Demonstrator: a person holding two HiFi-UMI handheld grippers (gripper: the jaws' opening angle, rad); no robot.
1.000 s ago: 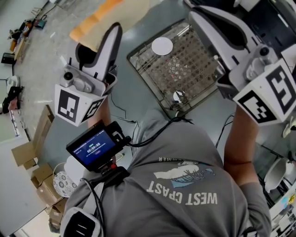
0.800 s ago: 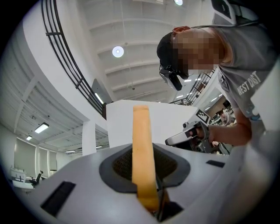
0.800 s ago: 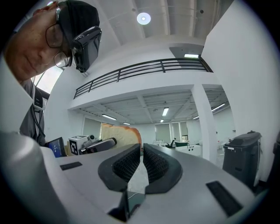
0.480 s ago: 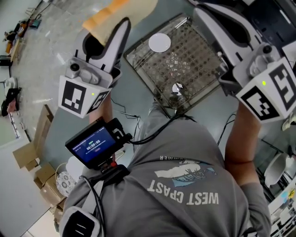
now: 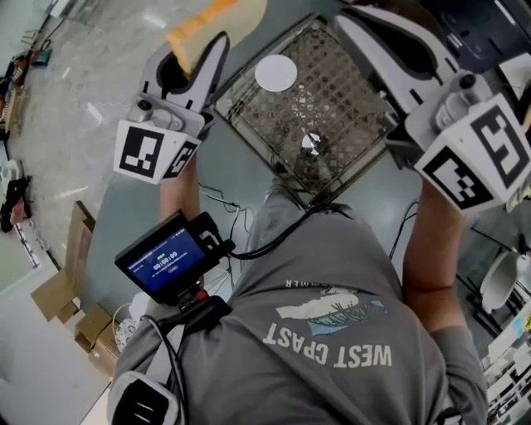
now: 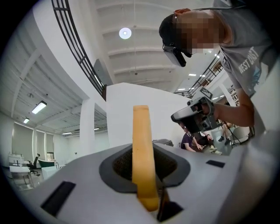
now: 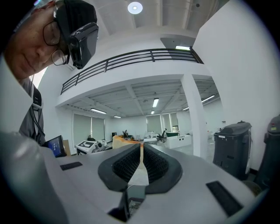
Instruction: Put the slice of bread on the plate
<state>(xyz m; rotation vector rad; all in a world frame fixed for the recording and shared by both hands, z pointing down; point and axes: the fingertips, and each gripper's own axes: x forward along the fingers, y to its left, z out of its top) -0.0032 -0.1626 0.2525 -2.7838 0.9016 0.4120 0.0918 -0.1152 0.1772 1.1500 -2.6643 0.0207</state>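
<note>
**Bread slice in left gripper, off the plate**

Grey worktop (image 5: 232, 158) carries a wire tray (image 5: 348, 124), with the white plate (image 5: 275, 73) at its far-left corner. Left gripper (image 6: 144, 175) clamps the bread slice (image 5: 217, 18) beyond that corner, its top cropped. Right gripper (image 7: 141, 148) is closed and empty. Glossy floor (image 5: 79, 108) lies left.

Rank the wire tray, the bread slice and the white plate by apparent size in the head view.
1. wire tray
2. bread slice, cropped by the frame and nearer the camera, so unsure
3. white plate
</note>
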